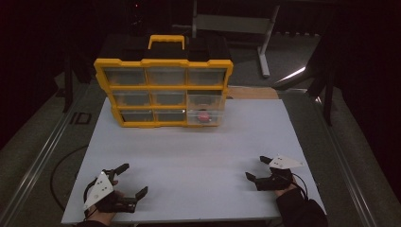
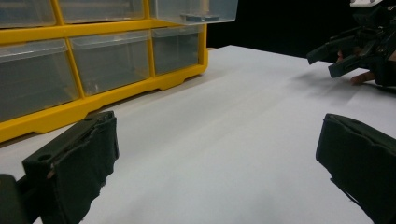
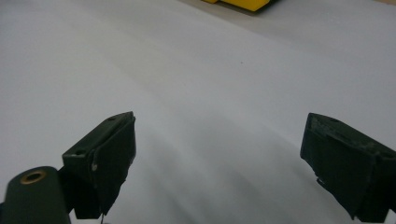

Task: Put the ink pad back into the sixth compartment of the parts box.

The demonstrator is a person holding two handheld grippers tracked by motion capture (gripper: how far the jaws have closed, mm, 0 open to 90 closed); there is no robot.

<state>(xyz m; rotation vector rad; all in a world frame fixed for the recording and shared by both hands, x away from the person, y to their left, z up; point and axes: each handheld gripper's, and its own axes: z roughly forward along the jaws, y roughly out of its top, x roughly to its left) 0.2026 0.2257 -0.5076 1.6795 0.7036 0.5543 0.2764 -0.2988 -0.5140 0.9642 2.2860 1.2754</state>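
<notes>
In the high view, the yellow drawer organizer [image 1: 163,90] stands at the upper centre of the frame on the far part of the white table [image 1: 189,156], with its lower right drawer [image 1: 204,115] pulled out and a small red object [image 1: 203,116] inside. The left gripper [image 1: 134,179] rests at the lower left, jaws spread wide and empty, well apart from the organizer; the right gripper [image 1: 257,168] sits at the lower right, also wide and holding nothing, with a dark sleeve [image 1: 300,210] behind it. In the left gripper view, the organizer [image 2: 93,60] fills the upper left, the far gripper [image 2: 348,56] shows at the upper right, and its own gripper [image 2: 217,154] gapes over bare table. In the right gripper view, the gripper [image 3: 217,149] stands wide above the table, a yellow corner of the organizer [image 3: 243,3] at the top edge.
</notes>
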